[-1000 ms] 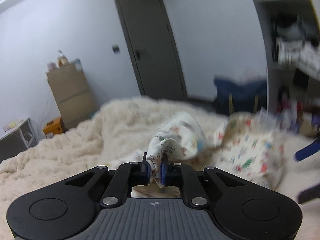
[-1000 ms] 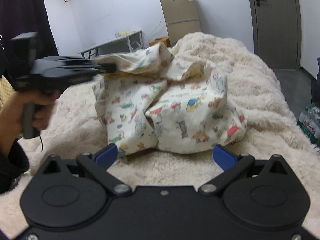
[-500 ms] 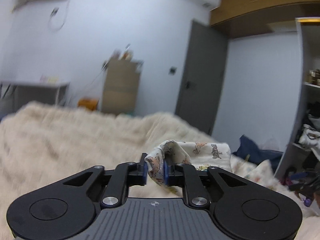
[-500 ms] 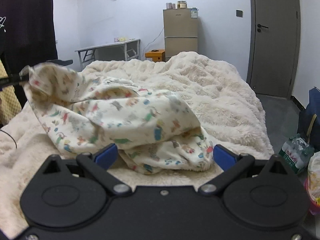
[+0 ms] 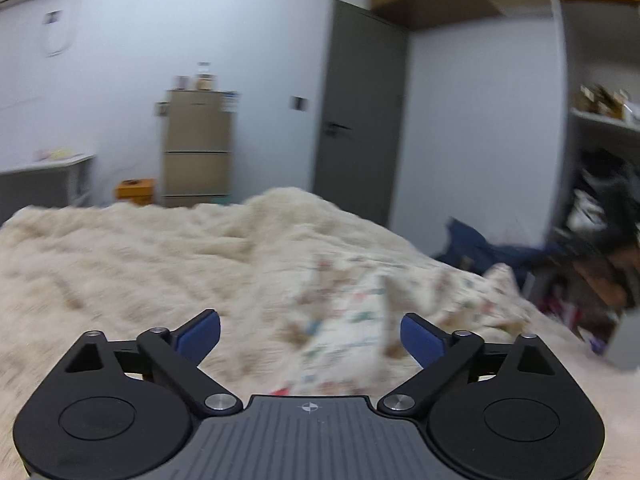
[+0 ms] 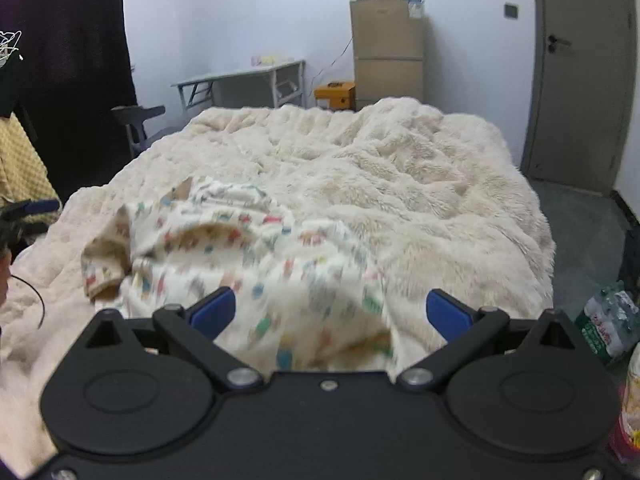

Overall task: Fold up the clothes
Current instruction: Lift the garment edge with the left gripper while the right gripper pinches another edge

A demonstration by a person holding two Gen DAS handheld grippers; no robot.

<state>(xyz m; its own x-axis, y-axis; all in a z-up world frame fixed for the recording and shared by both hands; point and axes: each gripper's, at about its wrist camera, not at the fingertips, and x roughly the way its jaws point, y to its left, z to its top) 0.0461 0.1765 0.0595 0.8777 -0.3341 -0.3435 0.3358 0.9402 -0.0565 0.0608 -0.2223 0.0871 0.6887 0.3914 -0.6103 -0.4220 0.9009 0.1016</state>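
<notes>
A big bed with a fluffy cream blanket (image 6: pixel 400 184) fills the middle of both views. Behind it, at the top of the right wrist view, stands a tall tan fridge (image 6: pixel 387 54) with little jars on top, and a grey door (image 6: pixel 580 72) is in the upper right. A grey folding desk (image 6: pixel 244 84) stands against the wall in the upper middle-left, and a small orange box (image 6: pixel 335 94) sits on the floor just beside the fridge. On the bed lies the small white garment with a colourful cartoon print (image 6: pixel 248 264). It is crumpled, not flat, and it rests on the blanket in the lower middle of the right wrist view. In the left wrist view the same garment (image 5: pixel 360 320) is blurry and lies in the lower right of the middle. The left tongs (image 5: pixel 310 338) are wide apart with the blue tips empty, and the garment lies past them on the bed. The right tongs (image 6: pixel 328 314) are wide apart too and hold nothing, with the garment showing between the blue tips. A clear plastic pack of bottles (image 6: pixel 608 328) sits on the floor at the right edge.
</notes>
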